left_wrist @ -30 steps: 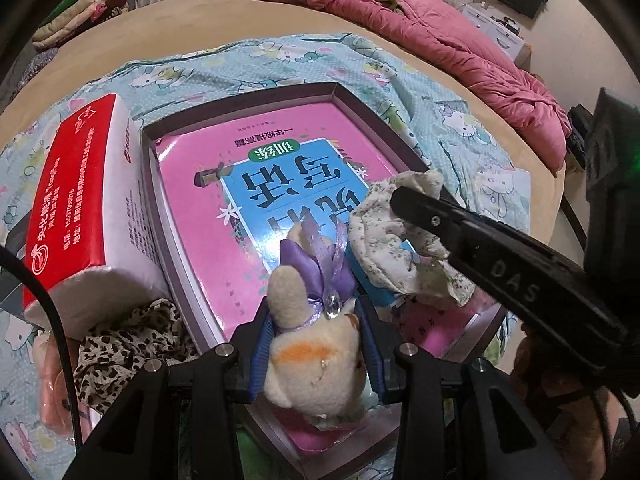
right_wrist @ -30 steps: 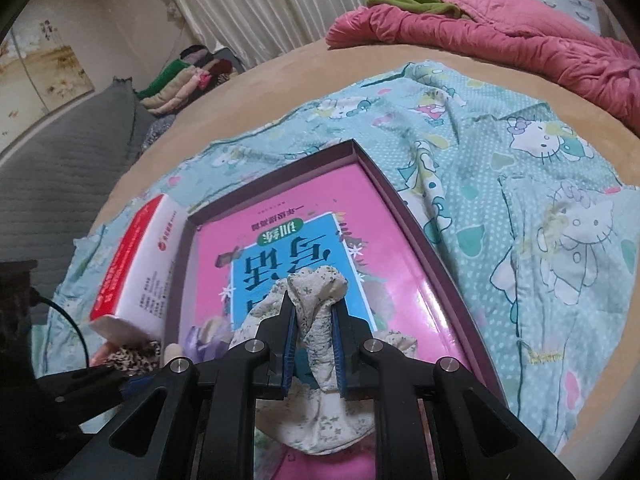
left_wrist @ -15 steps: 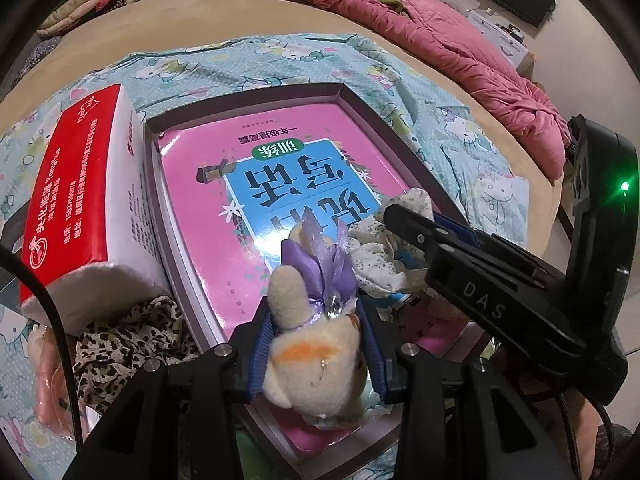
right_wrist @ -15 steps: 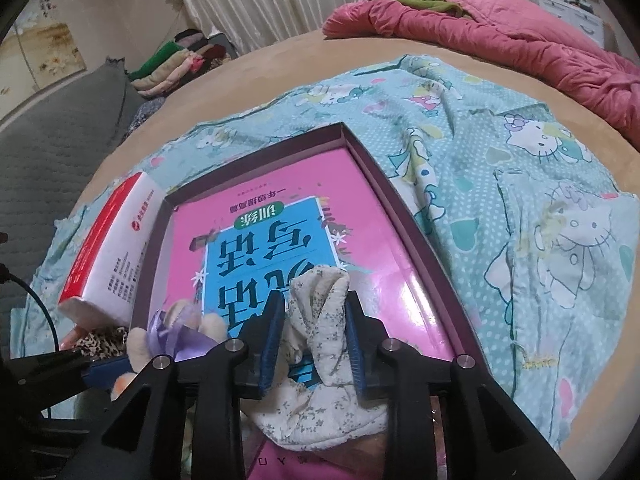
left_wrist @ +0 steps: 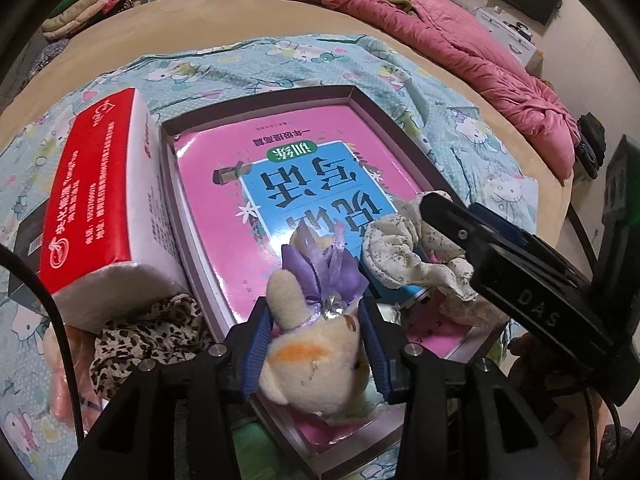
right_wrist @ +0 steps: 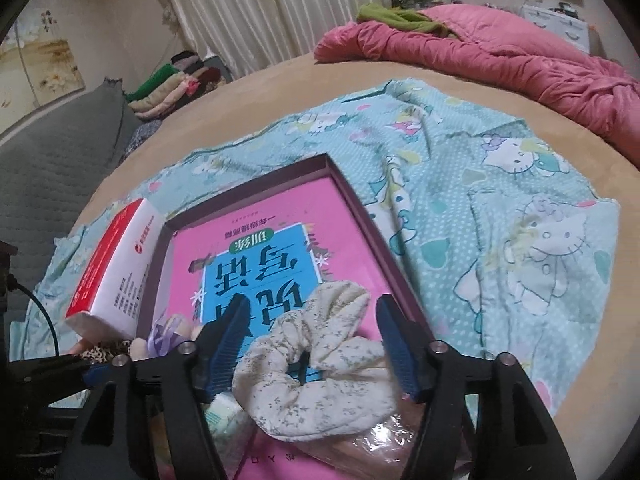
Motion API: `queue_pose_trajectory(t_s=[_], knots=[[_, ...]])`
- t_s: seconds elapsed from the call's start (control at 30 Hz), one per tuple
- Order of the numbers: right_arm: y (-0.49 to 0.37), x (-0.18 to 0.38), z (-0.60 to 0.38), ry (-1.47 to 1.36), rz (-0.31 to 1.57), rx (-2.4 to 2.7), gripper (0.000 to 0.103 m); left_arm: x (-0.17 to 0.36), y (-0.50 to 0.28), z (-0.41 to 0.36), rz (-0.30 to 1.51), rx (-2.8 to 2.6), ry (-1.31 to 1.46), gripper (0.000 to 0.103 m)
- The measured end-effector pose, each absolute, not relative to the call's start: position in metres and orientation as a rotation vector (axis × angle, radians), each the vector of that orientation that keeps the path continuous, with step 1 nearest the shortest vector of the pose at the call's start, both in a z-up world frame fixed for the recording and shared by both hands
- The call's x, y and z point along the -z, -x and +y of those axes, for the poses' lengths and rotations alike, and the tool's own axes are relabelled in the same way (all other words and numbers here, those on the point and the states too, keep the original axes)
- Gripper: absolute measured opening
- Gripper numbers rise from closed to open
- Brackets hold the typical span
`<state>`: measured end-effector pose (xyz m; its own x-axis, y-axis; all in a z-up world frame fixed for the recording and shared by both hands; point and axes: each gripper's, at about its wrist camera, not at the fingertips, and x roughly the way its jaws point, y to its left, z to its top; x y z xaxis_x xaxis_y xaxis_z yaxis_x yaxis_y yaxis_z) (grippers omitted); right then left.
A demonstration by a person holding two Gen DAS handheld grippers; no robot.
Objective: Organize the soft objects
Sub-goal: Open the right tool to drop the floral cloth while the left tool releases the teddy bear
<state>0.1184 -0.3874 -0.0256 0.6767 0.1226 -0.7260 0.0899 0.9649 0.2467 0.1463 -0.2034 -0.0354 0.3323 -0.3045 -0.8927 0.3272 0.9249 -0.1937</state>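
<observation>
Since a second ago my right gripper (right_wrist: 310, 340) has let go: its jaws have just been opening and now stand wide, with the floral scrunchie (right_wrist: 316, 364) lying loose between them, touching neither blue ribbed pad. It had been pinched upright then; now it has slumped into a soft, crumpled ring of cream cotton with tiny sprigs, resting on the glossy pink book (right_wrist: 256, 248) inside the shallow purple box (right_wrist: 360, 208), at the book's near edge.

My left gripper (left_wrist: 316, 344) has eased only slightly, and its pads are pressed against the plush toy (left_wrist: 316, 364), so I read it as gripped. This fuzzy cream animal has an orange patch and a shiny lilac ribbon bow (left_wrist: 324, 268); its long axis runs along the fingers, ears pointing away from me toward the book's far end. It hangs over the book's near-left corner.

Only the left view shows the leopard-print fabric (left_wrist: 148, 336) bunched left of the book, under the near end of the red-and-white tissue pack (left_wrist: 96, 204), and the right gripper's black body crossing over the scrunchie (left_wrist: 404, 252). The right view alone shows the open hole of the scrunchie and crinkly clear plastic (right_wrist: 384, 436) just nearer than it.
</observation>
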Motion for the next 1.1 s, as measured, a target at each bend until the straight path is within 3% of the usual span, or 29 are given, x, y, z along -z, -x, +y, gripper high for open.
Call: queue_pose_trajectory(t_s=[0.23,1.1], knots=[[-0.113,0.018,-0.39,-0.259,0.796,0.004,0.076,0.032,-0.144,-0.2,1.154,0.407,-0.02,0.052],[-0.091,-0.013,-0.379,-0.194,0.678,0.024,0.078,0.002,-0.132,-0.183,1.077,0.346,-0.016,0.07]])
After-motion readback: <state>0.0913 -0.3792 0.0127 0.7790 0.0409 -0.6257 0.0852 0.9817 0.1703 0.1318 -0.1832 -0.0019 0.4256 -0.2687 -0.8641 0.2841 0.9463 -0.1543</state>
